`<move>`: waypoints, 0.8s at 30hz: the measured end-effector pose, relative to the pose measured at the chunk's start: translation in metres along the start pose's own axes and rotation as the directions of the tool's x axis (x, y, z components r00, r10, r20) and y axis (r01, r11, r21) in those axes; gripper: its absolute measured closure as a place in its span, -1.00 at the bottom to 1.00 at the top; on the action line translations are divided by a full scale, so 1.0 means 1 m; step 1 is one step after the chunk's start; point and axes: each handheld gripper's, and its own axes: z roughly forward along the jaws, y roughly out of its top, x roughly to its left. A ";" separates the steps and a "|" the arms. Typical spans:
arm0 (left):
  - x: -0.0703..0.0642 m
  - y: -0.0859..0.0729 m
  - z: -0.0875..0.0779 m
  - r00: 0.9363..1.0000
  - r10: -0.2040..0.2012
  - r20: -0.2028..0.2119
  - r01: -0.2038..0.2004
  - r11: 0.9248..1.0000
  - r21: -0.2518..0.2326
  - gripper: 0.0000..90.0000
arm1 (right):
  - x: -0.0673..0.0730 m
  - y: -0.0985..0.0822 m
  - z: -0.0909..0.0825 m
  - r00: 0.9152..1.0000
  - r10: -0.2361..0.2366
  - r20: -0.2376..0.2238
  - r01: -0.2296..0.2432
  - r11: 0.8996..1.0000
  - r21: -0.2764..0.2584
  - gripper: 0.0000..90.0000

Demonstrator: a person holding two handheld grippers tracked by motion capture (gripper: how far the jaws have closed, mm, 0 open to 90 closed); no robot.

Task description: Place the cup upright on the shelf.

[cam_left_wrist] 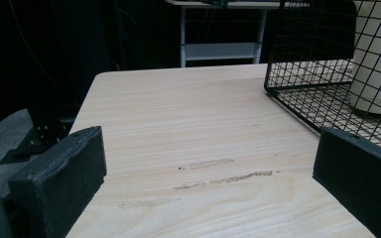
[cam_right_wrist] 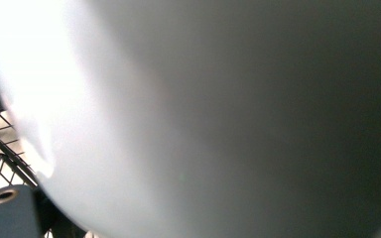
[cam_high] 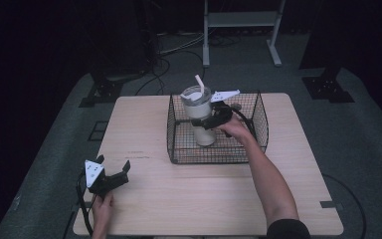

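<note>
My right tool is clamped on the body of the white tumbler, which stands upright inside the black wire basket on the far half of the table. From the high view I cannot tell whether the tumbler's base rests on the basket floor or hangs just above it. I judge the work to be at the basket stage: the tumbler is within the walls, and what is left is either to let go or to lift clear. In the right gripper view the tumbler's pale wall presses close against the lens.

My left tool rests at the near left corner with its jaws wide apart and nothing between them.

Room is tight inside: the basket's left wall stands near the tumbler, and the straw rises above the rim. The way out is straight up. The near table is bare wood.
</note>
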 end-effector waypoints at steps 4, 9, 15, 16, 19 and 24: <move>0.000 0.000 0.000 1.000 0.001 0.001 -0.001 1.000 -0.001 -1.00 | -0.001 -0.002 0.000 1.000 -0.003 -0.003 0.003 1.000 -0.004 -0.84; 0.000 0.000 0.000 1.000 0.000 0.003 0.001 1.000 -0.002 -1.00 | 0.000 -0.004 -0.004 1.000 -0.019 -0.009 0.019 1.000 0.011 -0.84; 0.000 0.000 0.000 1.000 0.006 0.003 -0.006 1.000 0.000 -1.00 | 0.000 -0.009 -0.010 1.000 -0.023 -0.003 0.023 1.000 -0.002 -0.84; 0.000 0.000 0.000 1.000 0.006 0.003 -0.006 1.000 0.000 -1.00 | 0.001 -0.009 -0.010 1.000 -0.028 0.005 0.028 1.000 -0.004 -0.84; 0.000 0.000 0.000 1.000 0.006 0.003 -0.006 1.000 0.001 -1.00 | 0.001 -0.010 -0.011 0.999 -0.042 0.017 0.042 0.999 -0.007 -0.84; 0.000 0.000 0.000 1.000 0.005 0.005 -0.005 1.000 0.000 -1.00 | 0.001 -0.013 -0.015 0.998 -0.047 0.028 0.048 0.999 -0.019 -0.84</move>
